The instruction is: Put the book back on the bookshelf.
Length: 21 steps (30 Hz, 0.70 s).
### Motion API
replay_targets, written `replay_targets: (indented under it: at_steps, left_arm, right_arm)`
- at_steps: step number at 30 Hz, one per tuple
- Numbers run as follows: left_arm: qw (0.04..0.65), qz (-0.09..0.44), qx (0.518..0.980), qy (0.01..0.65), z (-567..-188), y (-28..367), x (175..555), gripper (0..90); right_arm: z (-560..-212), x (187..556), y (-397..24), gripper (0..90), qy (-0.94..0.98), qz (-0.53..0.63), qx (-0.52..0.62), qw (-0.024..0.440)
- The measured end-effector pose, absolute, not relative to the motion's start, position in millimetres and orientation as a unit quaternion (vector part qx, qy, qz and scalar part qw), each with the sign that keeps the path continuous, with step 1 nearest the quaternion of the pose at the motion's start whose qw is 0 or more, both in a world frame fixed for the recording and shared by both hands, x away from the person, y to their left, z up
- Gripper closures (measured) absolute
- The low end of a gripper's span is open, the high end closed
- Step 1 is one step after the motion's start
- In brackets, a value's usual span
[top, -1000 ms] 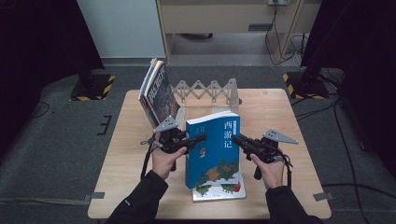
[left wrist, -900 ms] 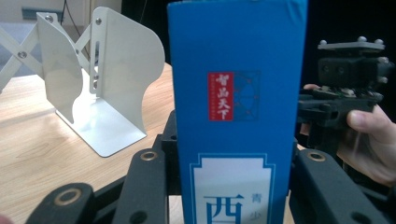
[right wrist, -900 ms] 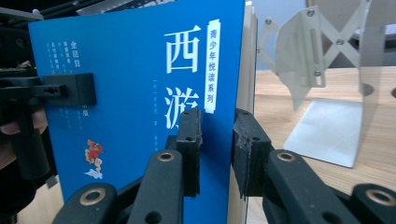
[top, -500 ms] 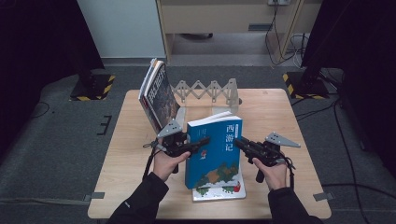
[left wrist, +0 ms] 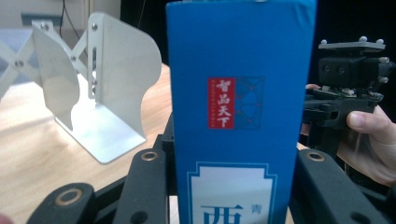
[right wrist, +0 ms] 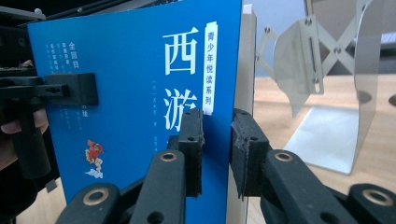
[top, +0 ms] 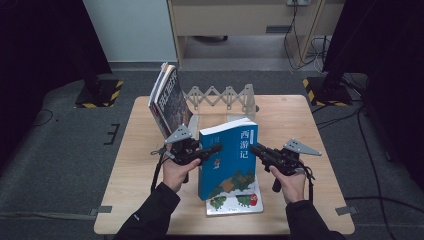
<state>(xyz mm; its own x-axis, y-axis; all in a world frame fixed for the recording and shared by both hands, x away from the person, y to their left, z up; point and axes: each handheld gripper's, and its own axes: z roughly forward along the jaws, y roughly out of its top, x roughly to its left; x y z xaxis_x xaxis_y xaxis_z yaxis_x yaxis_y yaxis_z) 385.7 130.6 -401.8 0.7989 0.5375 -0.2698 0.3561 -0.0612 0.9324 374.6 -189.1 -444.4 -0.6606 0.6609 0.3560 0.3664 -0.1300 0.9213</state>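
Wooden table [top: 310, 120] carries an upright blue book [top: 227, 157] titled 西游记; left gripper [top: 212, 149] straddles its spine, jaws just closing; right gripper [top: 256, 148] level, clenched on its fore-edge.

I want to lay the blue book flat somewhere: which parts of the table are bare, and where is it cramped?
Bare wood lies along the table left edge, beside the left gripper, and across the right side past the right gripper. The middle is crowded: the blue book stands over a flat book, with leaning books and the metal bookend rack behind.
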Motion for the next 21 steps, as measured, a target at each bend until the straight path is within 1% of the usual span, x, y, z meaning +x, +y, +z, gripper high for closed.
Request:
replay_targets:
  at_steps: [4, 6, 9, 10, 13, 17, 19, 21]
  left_arm:
    - [0.618, 0.078, 0.721, 0.303, -401.8, 131.9, 383.1, 60.6]
    - [0.62, 0.072, 0.721, 0.302, -403.4, 133.1, 380.0, 59.6]
    - [0.623, 0.06, 0.718, 0.304, -403.7, 133.0, 377.8, 55.5]
    - [0.622, 0.061, 0.72, 0.3, -403.8, 130.8, 377.6, 52.1]
    - [0.613, 0.067, 0.73, 0.294, -404.0, 122.1, 379.5, 47.5]
    - [0.603, 0.08, 0.737, 0.296, -405.2, 115.3, 384.0, 53.6]
    - [0.601, 0.085, 0.738, 0.295, -405.4, 114.6, 383.9, 57.2]
    - [0.601, 0.087, 0.74, 0.29, -405.5, 114.3, 382.7, 58.9]
  right_arm:
    - [-439.4, 375.7, -188.7, 77.3, 0.649, 0.644, 0.384, 0.129]
    - [-438.8, 374.6, -189.9, 77.5, 0.65, 0.647, 0.38, 0.126]
    - [-438.8, 371.6, -189.6, 76.9, 0.653, 0.647, 0.374, 0.123]
    - [-439.0, 371.1, -189.7, 76.5, 0.654, 0.648, 0.372, 0.12]
    - [-439.5, 370.1, -190.2, 76.1, 0.653, 0.649, 0.371, 0.119]
    - [-442.5, 369.2, -194.0, 74.9, 0.649, 0.654, 0.373, 0.113]
    - [-442.6, 369.4, -193.9, 72.1, 0.652, 0.651, 0.373, 0.114]
    - [-443.8, 369.8, -191.9, 69.1, 0.654, 0.647, 0.375, 0.113]
